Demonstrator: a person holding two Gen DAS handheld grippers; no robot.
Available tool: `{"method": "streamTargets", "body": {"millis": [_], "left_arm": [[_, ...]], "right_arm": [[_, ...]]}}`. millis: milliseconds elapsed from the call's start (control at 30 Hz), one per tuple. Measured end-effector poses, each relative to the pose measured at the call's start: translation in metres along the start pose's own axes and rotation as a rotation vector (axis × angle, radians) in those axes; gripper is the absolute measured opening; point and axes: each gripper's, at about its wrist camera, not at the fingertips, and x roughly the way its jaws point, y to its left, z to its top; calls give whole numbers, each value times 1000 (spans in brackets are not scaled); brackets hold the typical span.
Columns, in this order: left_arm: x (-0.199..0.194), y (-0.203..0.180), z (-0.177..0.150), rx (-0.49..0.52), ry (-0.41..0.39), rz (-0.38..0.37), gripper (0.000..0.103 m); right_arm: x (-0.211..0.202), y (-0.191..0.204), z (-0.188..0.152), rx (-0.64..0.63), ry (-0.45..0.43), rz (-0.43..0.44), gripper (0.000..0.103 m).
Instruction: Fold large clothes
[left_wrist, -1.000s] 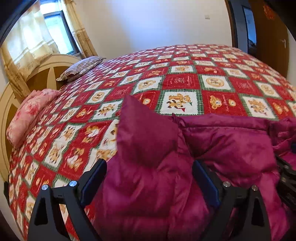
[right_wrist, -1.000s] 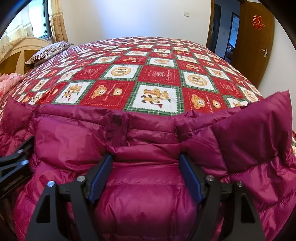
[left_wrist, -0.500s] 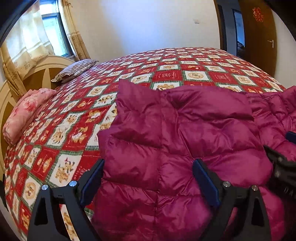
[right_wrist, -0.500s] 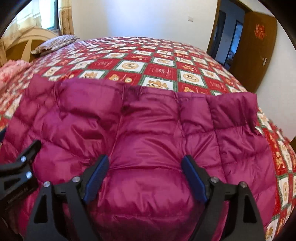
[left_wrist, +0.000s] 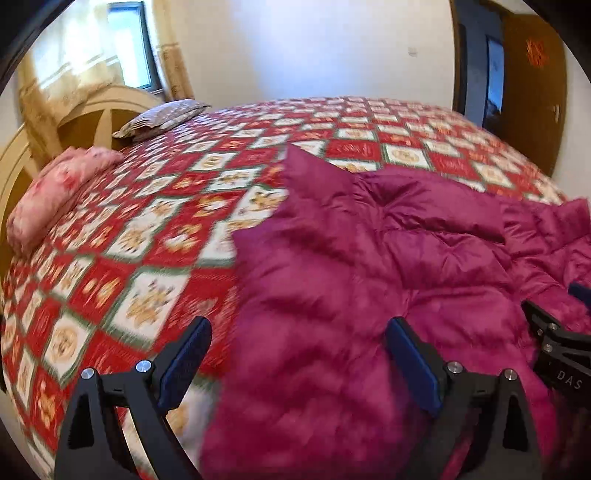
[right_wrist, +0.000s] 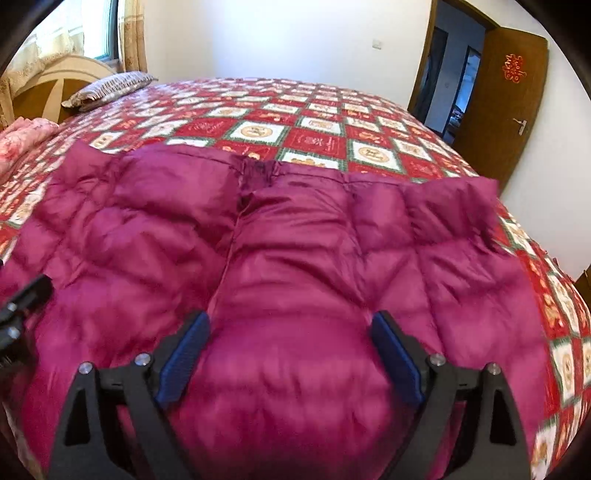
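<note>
Magenta puffer jacket (right_wrist: 295, 266) lying spread on the bed (right_wrist: 317, 125), far edge nearing mid-bed, left hand-held gripper (left_wrist: 299, 365) gaping, right hand-held gripper (right_wrist: 291, 354) just widening, both pinching nothing, quilt open beyond.

Bright window (left_wrist: 129, 44) daylight, motion blur

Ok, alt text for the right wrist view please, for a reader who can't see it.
A magenta puffer jacket lies spread across a red patchwork bedspread, with the right tool open just above its near part. A striped pillow sits far left; a brown door stands open at right.
</note>
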Motion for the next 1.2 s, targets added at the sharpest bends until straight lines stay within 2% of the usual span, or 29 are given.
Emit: {"method": "streamTargets", "body": {"millis": [200,400,567,633,767,833,900,1033,1200], "left_arm": [[-4,25,-34,-74,60,-53,96],[-1,23,-41,-118,53,-86,96],[0,26,-48,-156,53,-168,91],[-2,21,-48,-142,44,-200,75],[-5,14,-47,-125,45,-251,57],[-7,14,-46,-127,51,-302,30],[-12,12,-45,-108,36,-302,21],[-19,12,-44,-92,18,-304,13],[-24,22,-42,-109,16,-322,10]], "right_arm": [[-32,0,-29,9,-24,20,94],[-25,3,-40,3,-54,-13,99],[-20,4,-45,-1,-54,-23,100],[-19,5,-44,-4,-52,-26,100],[-17,6,-46,-10,-48,-33,100],[-17,7,-46,-9,-46,-31,101],[-17,7,-47,-8,-46,-29,101],[-18,7,-48,-8,-46,-30,101],[-20,10,-48,-11,-41,-48,101]]}}
